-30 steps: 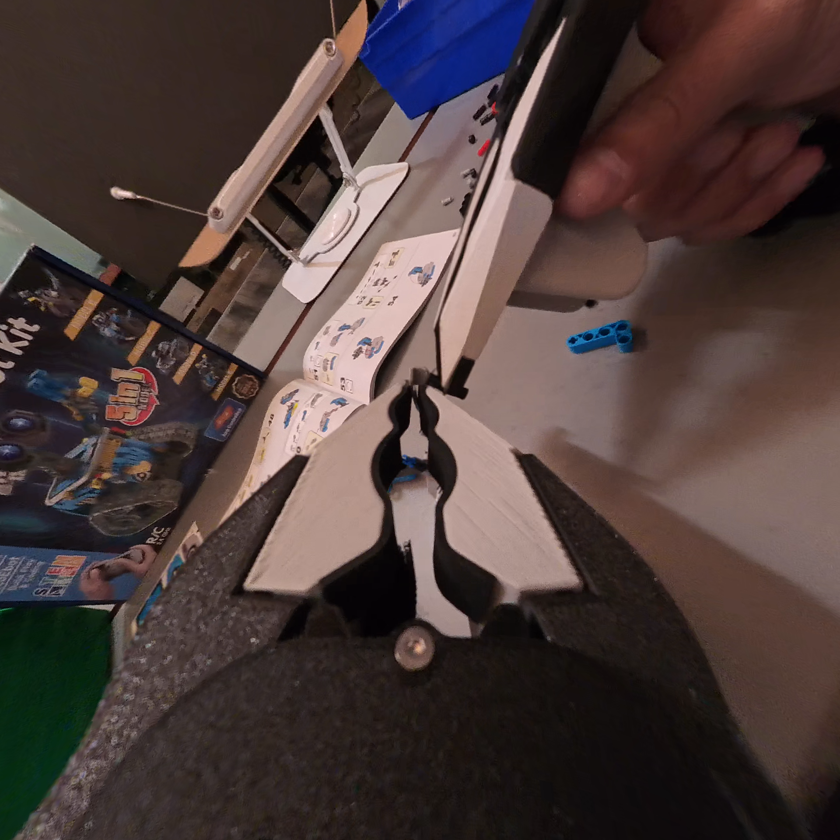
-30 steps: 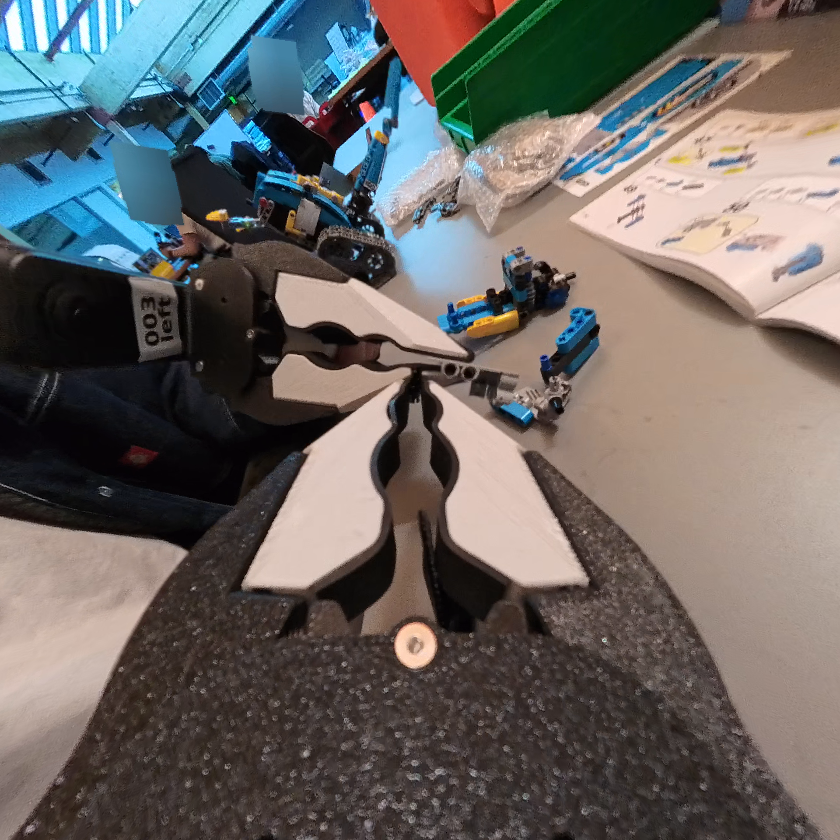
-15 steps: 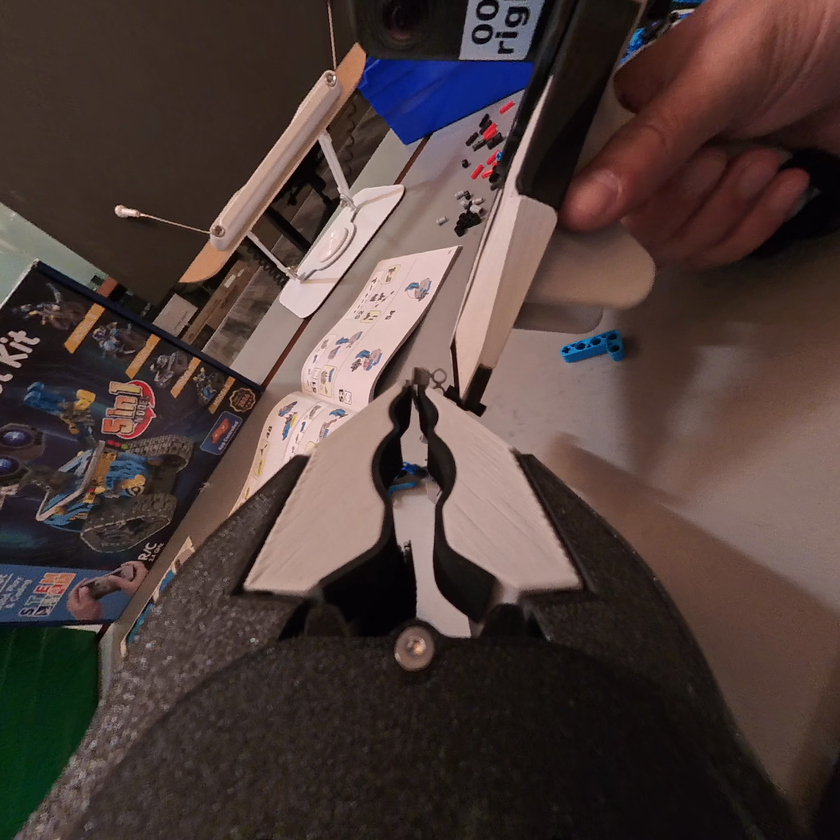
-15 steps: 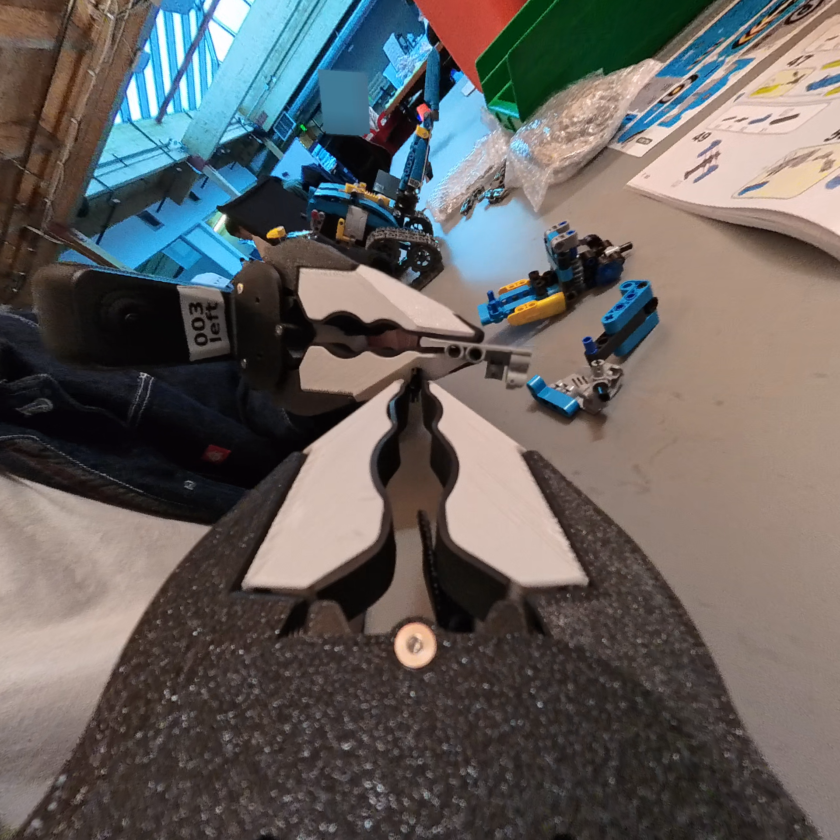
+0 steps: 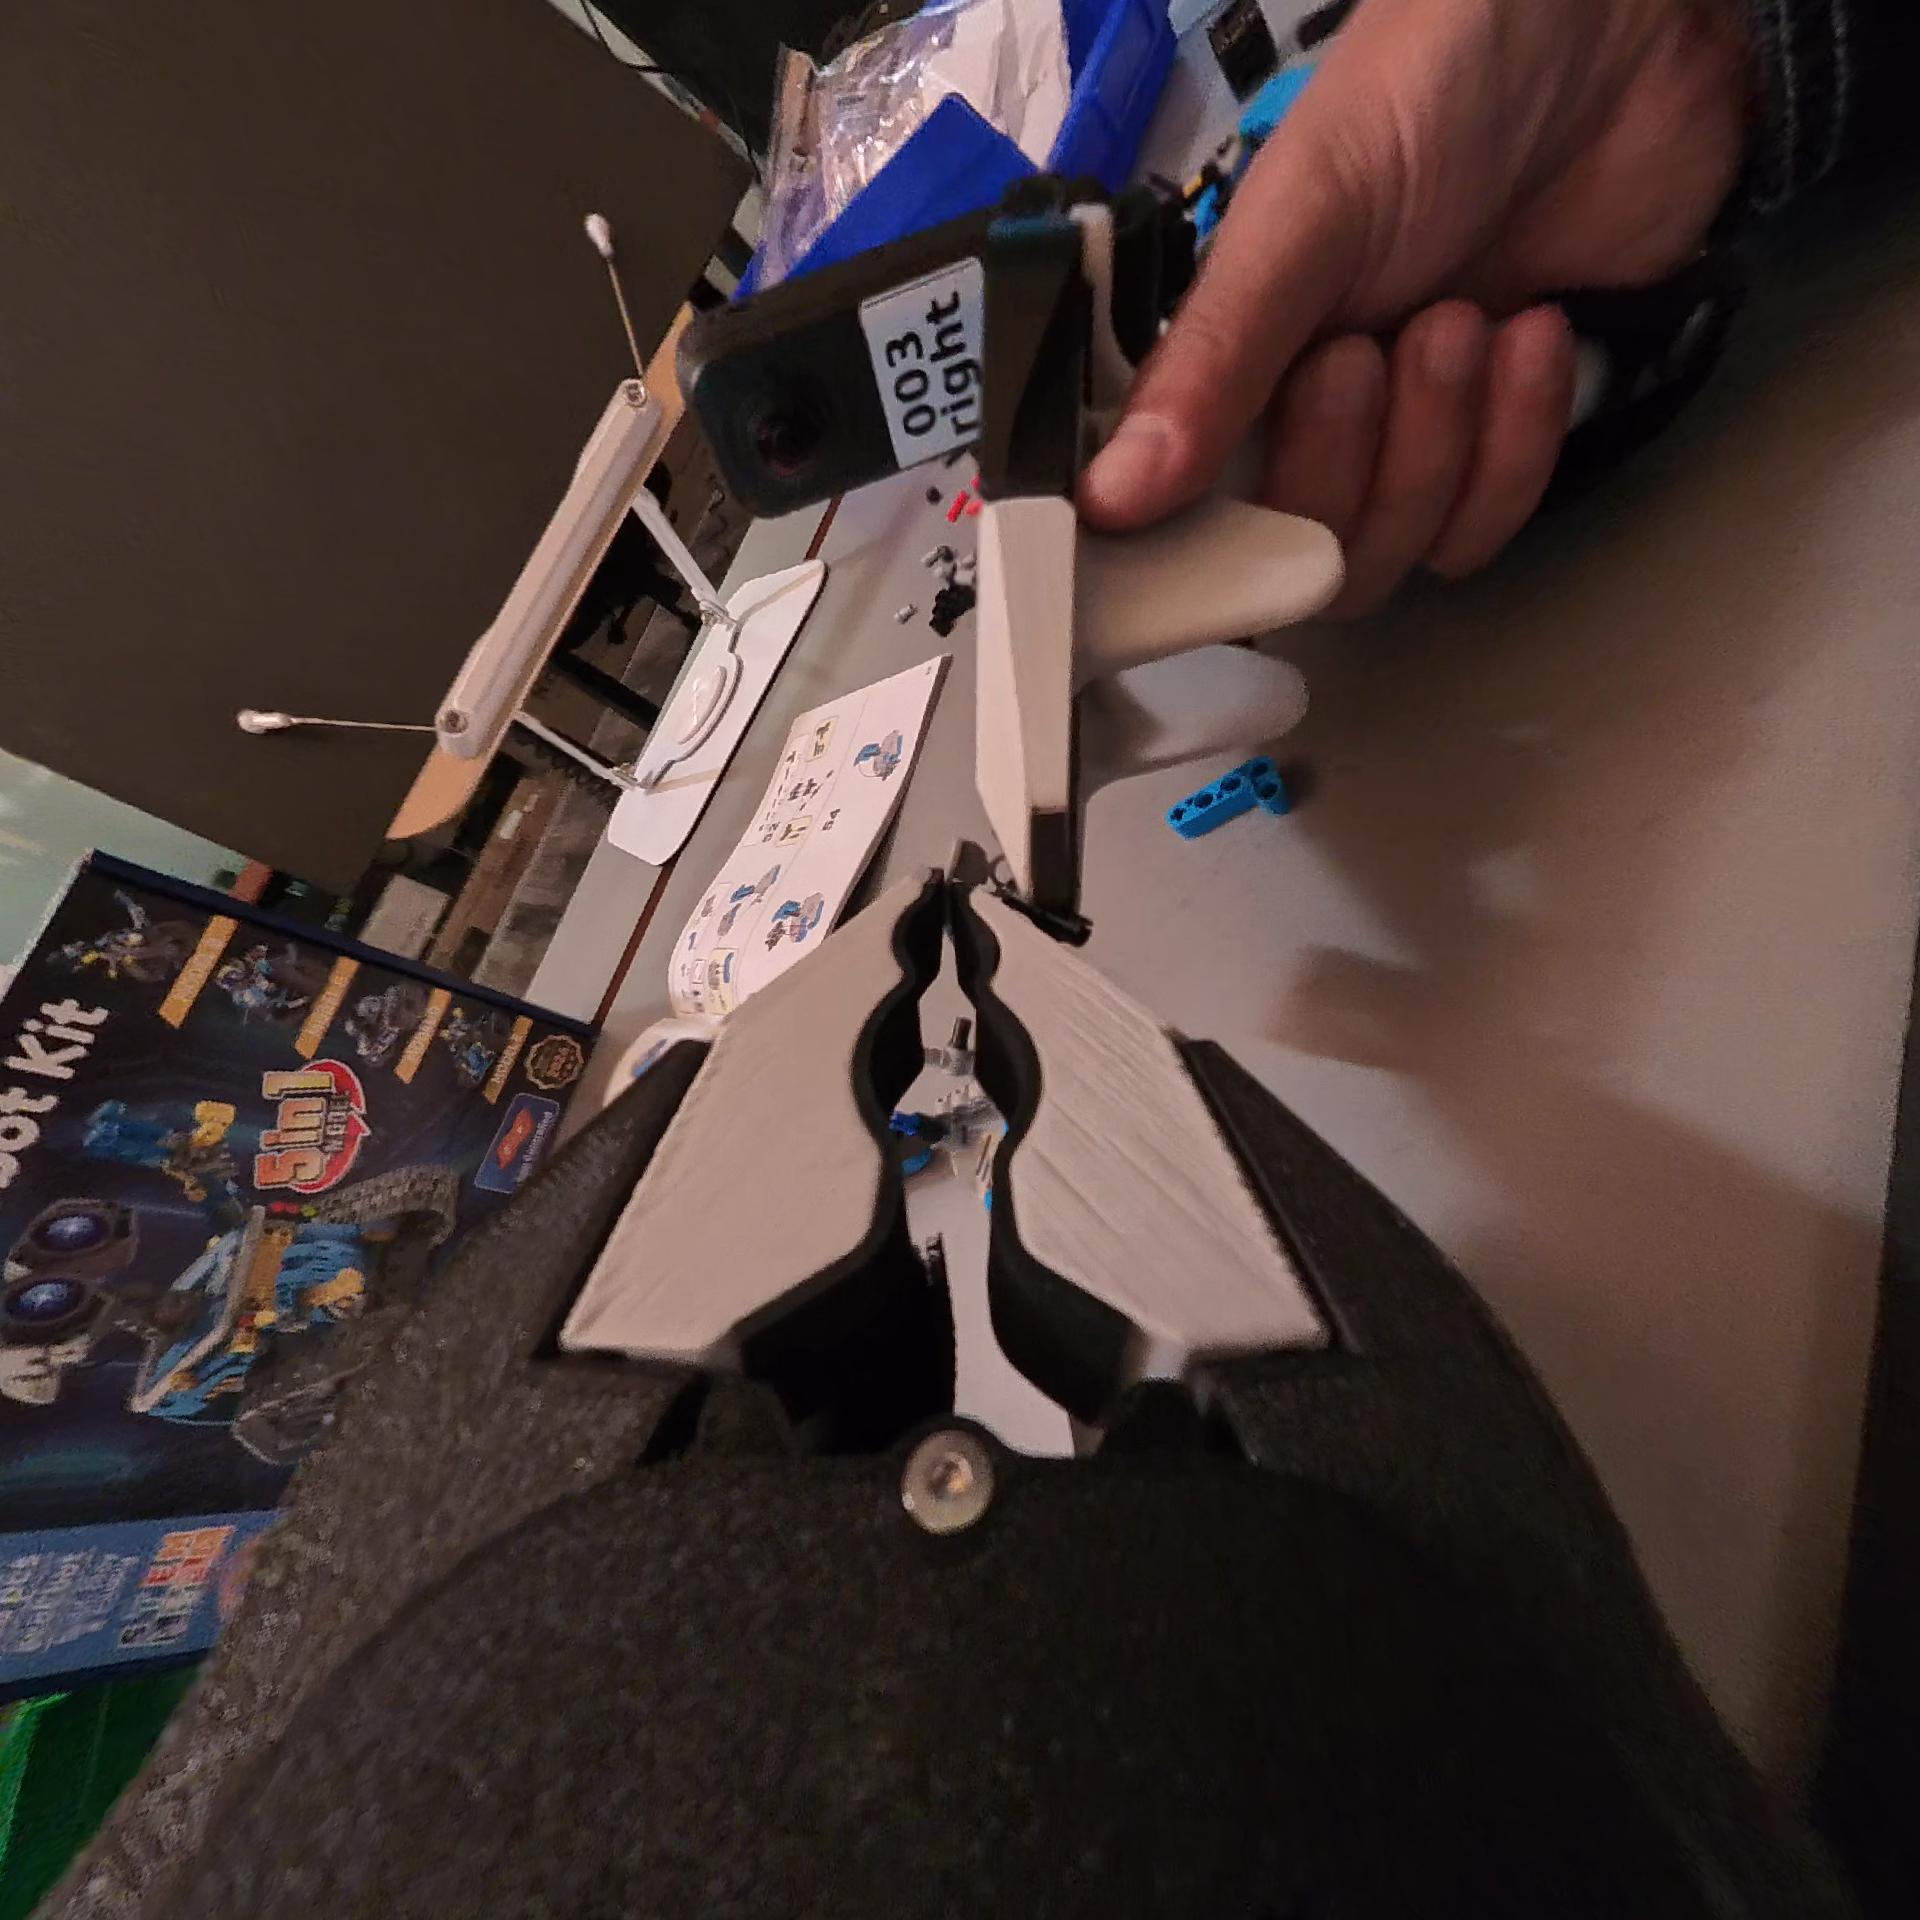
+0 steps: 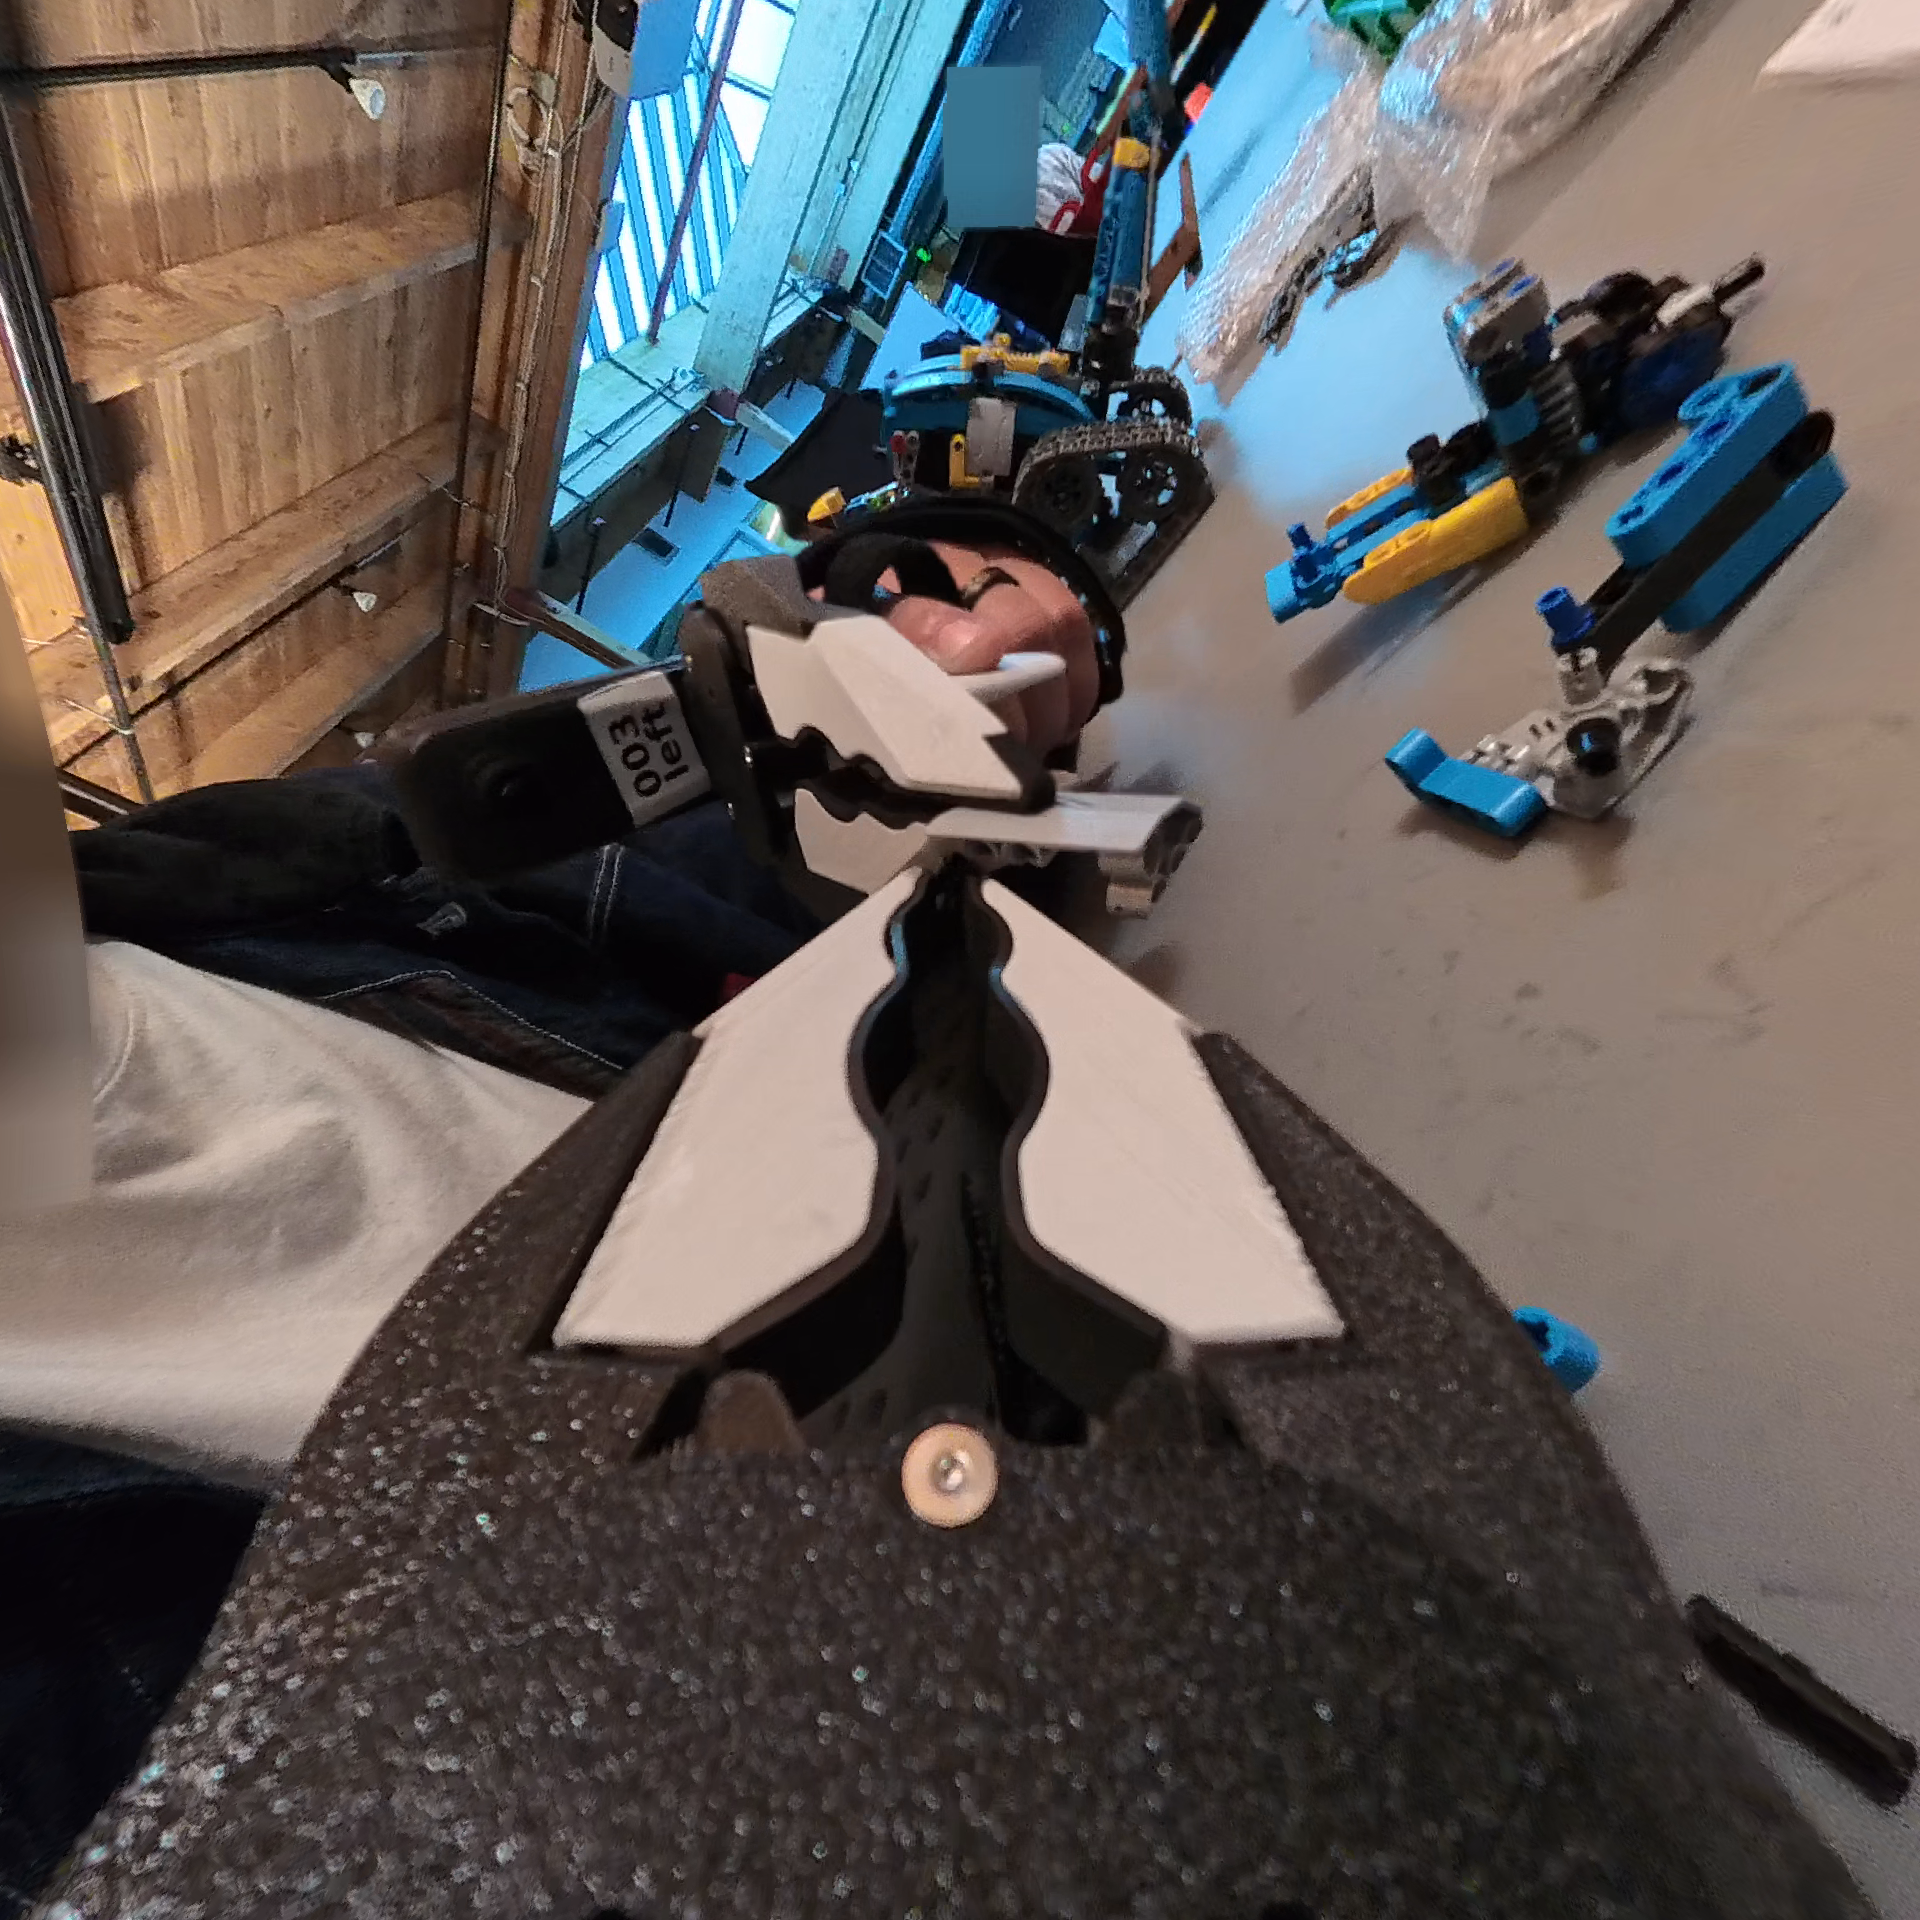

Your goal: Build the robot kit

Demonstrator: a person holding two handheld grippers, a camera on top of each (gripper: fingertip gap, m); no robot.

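Observation:
In the left wrist view my left gripper (image 5: 945, 883) is shut; the piece it holds barely shows past its tips. The right wrist view shows that gripper (image 6: 1039, 800) clamped on a light grey holed beam (image 6: 1112, 831), held above the grey table (image 6: 1558, 1039). My right gripper (image 6: 951, 878) is shut, its tips right under the beam. In the left wrist view it (image 5: 1055, 909) comes down from above, held by a hand (image 5: 1403, 260), with what looks like a small black pin (image 5: 1044, 916) at its tips, touching my left gripper's tips.
A blue angled beam (image 5: 1226, 800), an open instruction booklet (image 5: 821, 821), a kit box (image 5: 239, 1195) and a white lamp base (image 5: 717, 717) lie beyond. Right view: a tracked model (image 6: 1039, 447), a blue-yellow sub-assembly (image 6: 1455, 520), a grey-blue piece (image 6: 1538, 748), a black axle (image 6: 1797, 1704). The grippers are tip to tip, or close to it.
Both grippers stayed shut and tilted. The right gripper stands more upright above the left one's tips. The grey beam now sits directly at the right gripper's tips.

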